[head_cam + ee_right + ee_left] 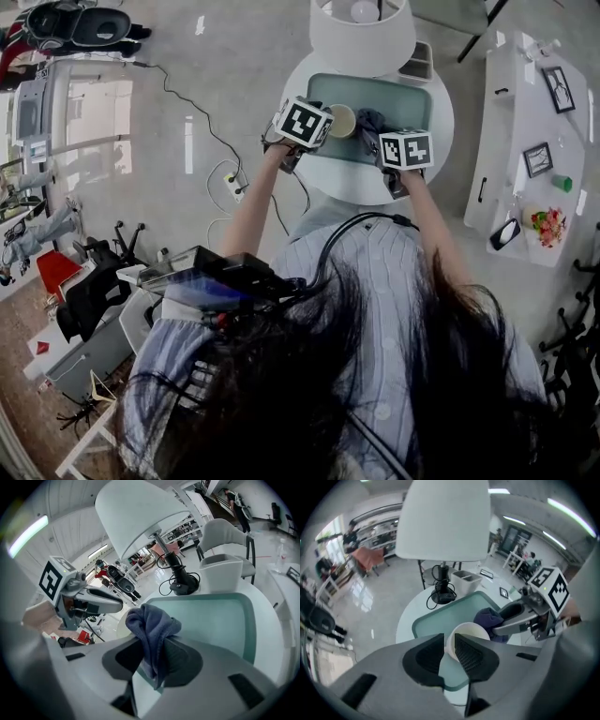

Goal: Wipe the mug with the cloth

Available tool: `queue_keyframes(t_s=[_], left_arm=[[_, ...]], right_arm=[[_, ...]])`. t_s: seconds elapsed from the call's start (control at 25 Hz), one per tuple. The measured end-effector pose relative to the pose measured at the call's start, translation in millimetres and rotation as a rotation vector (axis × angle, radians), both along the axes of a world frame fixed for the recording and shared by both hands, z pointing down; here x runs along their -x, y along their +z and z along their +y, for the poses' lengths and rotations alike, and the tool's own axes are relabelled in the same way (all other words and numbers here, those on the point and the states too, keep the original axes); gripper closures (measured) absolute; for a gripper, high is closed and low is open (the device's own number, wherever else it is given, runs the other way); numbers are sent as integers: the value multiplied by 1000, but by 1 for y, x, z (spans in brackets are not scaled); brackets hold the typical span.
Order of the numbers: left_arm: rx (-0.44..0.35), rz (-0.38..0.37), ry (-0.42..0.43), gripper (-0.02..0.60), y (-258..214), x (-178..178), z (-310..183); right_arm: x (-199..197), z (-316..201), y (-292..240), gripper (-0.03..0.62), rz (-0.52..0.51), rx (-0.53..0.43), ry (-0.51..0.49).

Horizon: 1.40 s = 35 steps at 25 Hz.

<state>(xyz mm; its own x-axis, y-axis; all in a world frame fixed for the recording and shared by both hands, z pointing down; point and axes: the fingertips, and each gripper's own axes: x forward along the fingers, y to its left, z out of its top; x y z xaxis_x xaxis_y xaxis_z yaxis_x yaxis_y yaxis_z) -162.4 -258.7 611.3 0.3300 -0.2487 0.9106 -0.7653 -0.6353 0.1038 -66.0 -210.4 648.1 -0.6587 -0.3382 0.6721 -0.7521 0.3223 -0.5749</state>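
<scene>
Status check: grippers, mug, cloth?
Left gripper shut on white round mug at its rim. Right gripper shut on dark blue cloth, beside mug over teal tray. Nothing between them.

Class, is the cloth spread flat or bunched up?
Bunched up. The cloth hangs as a crumpled wad of folds, pinched between the jaws of the right gripper.

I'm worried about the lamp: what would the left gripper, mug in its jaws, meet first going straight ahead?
Likely bare tray, then the lamp base just beyond it; depth is unclear. The cloth and right gripper lie off to the right, out of that line.
</scene>
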Motion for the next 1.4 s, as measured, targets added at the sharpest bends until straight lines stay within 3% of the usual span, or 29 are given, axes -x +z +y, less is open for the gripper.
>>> queue_keyframes(t_s=[0.08,0.28,0.48,0.64,0.76,0.96,1.2,1.4], left_arm=[[-30,-39,172,525,7,-8,-5],[1,-61,550,525,10,-32,5],[-2,-149,831,525,22,-45,11],[-5,-228,936,525,38,-48,10],[16,-249,921,526,48,-46,12],[15,-266,814,526,54,-43,6],[164,-214,513,526,52,-28,0],[185,-183,280,526,53,-7,-8]], right_arm=[[2,4,-3,477,-17,-5,-6],[5,16,-9,477,-9,-14,-29],[11,29,-7,477,-6,-2,-28],[18,33,-7,477,-22,9,-1],[25,35,-7,477,-50,18,13],[22,31,-4,477,-40,24,26],[22,18,-6,477,-28,17,34],[31,12,-10,477,-42,7,23]])
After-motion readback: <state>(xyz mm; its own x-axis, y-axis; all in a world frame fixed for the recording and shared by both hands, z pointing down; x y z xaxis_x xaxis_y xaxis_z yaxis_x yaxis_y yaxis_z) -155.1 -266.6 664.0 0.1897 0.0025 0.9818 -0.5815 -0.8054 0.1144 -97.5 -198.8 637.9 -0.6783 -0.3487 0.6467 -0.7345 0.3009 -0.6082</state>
